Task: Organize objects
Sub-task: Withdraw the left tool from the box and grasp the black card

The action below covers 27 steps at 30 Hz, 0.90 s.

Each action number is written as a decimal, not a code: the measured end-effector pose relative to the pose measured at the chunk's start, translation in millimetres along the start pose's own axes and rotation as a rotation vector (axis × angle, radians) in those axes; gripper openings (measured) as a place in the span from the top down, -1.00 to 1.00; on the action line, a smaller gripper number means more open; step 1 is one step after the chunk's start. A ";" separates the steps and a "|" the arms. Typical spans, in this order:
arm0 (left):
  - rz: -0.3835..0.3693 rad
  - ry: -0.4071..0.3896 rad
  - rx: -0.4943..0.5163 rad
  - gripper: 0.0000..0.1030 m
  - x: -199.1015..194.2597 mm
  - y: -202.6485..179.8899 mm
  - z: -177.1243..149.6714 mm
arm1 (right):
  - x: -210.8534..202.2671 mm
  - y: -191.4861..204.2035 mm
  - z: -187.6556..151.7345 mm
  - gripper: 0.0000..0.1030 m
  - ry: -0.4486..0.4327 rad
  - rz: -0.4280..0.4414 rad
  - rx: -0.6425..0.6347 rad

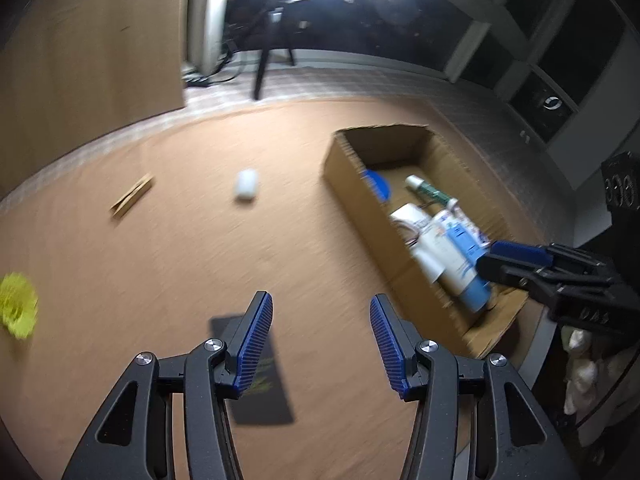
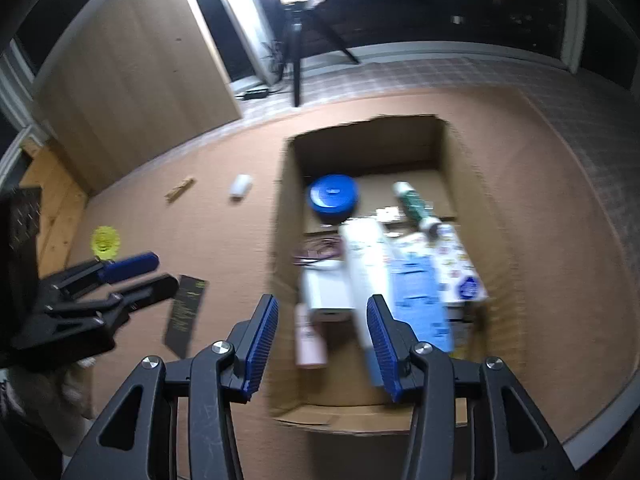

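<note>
Both claws are hanging spread and empty, the left claw (image 1: 321,322) above a black card (image 1: 262,376) on the bench (image 1: 168,264), the right claw (image 2: 322,324) over the cardboard box (image 2: 472,184) holding tubes and a blue lid (image 2: 333,196).

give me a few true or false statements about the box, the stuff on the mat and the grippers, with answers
1. The blue lid lies inside the box. True.
2. The left gripper holds the black card. False: its jaws are empty, the card lies on the mat.
3. The white capsule lies outside the box. True.
4. The yellow object is in the box. False: it lies on the mat.
5. The right gripper grips a bottle. False: nothing is between its jaws.
</note>
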<state>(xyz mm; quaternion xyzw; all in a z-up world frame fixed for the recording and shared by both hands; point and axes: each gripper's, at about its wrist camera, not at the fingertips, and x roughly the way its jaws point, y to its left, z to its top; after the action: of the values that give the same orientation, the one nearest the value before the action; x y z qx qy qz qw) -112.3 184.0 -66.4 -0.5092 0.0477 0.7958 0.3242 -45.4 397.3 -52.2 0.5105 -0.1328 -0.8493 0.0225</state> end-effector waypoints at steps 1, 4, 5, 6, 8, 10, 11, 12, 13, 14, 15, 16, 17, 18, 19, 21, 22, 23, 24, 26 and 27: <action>0.011 0.003 -0.009 -0.06 -3.1 6.8 -5.5 | 1.3 5.3 0.7 0.16 0.002 0.011 -0.004; 0.042 0.029 -0.031 -0.06 -5.4 21.9 -18.4 | 7.1 25.4 0.3 0.16 0.008 0.035 -0.030; 0.055 0.039 -0.037 -0.08 -4.9 26.1 -22.6 | 10.1 32.7 0.4 0.16 0.011 0.039 -0.040; 0.074 0.052 -0.042 -0.15 -3.1 29.9 -26.7 | 12.6 38.3 -0.1 0.16 0.014 0.041 -0.047; 0.106 0.085 -0.053 -0.23 3.5 35.9 -33.9 | 16.9 48.3 -1.9 0.16 0.023 0.039 -0.061; 0.129 0.119 -0.049 -0.24 12.3 38.4 -40.4 | 19.5 57.1 -5.0 0.16 0.026 0.027 -0.080; 0.143 0.133 -0.045 -0.24 17.0 38.8 -43.0 | 20.4 62.5 -6.9 0.16 0.024 0.018 -0.095; 0.150 0.143 -0.044 -0.24 21.0 38.8 -44.1 | 19.9 64.6 -8.4 0.15 0.022 0.014 -0.102; 0.156 0.154 -0.044 -0.24 25.9 38.9 -45.6 | 20.2 69.5 -10.7 0.15 0.020 0.003 -0.115; 0.162 0.163 -0.045 -0.24 30.0 38.8 -46.8 | 20.0 72.1 -11.9 0.15 0.017 -0.004 -0.123; 0.169 0.172 -0.047 -0.24 35.0 38.9 -48.2 | 19.4 73.4 -12.8 0.15 0.014 -0.010 -0.128; 0.173 0.178 -0.050 -0.24 38.7 38.7 -49.1 | 19.0 75.6 -14.3 0.14 0.009 -0.022 -0.136; 0.178 0.183 -0.054 -0.24 42.3 38.5 -49.8 | 18.4 77.1 -15.7 0.14 0.005 -0.035 -0.144; 0.185 0.187 -0.056 -0.23 46.0 37.4 -50.8 | 17.9 78.5 -17.5 0.12 0.001 -0.049 -0.151; 0.194 0.190 -0.056 -0.23 52.4 35.0 -50.1 | 16.4 79.8 -19.7 0.11 -0.004 -0.060 -0.156; 0.207 0.192 -0.058 -0.23 56.8 34.9 -51.1 | 12.8 81.1 -23.6 0.11 -0.010 -0.065 -0.161; 0.214 0.191 -0.056 -0.23 58.1 34.4 -50.8 | 11.0 81.8 -25.4 0.11 -0.013 -0.069 -0.165; 0.221 0.188 -0.053 -0.23 58.6 33.6 -50.7 | 9.2 82.7 -27.6 0.10 -0.017 -0.075 -0.170; 0.226 0.188 -0.050 -0.23 59.5 32.8 -50.4 | 7.1 83.7 -29.9 0.10 -0.021 -0.082 -0.176; 0.238 0.186 -0.043 -0.23 61.1 31.5 -50.5 | 3.5 84.5 -33.3 0.10 -0.028 -0.086 -0.178; 0.243 0.185 -0.039 -0.22 61.5 30.9 -50.8 | 1.7 84.5 -35.3 0.10 -0.030 -0.084 -0.176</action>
<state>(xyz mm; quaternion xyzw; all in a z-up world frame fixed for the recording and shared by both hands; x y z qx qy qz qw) -106.8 167.9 -150.2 -0.5772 0.1230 0.7795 0.2098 -23.6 308.5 -48.3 0.4990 -0.0367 -0.8653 0.0297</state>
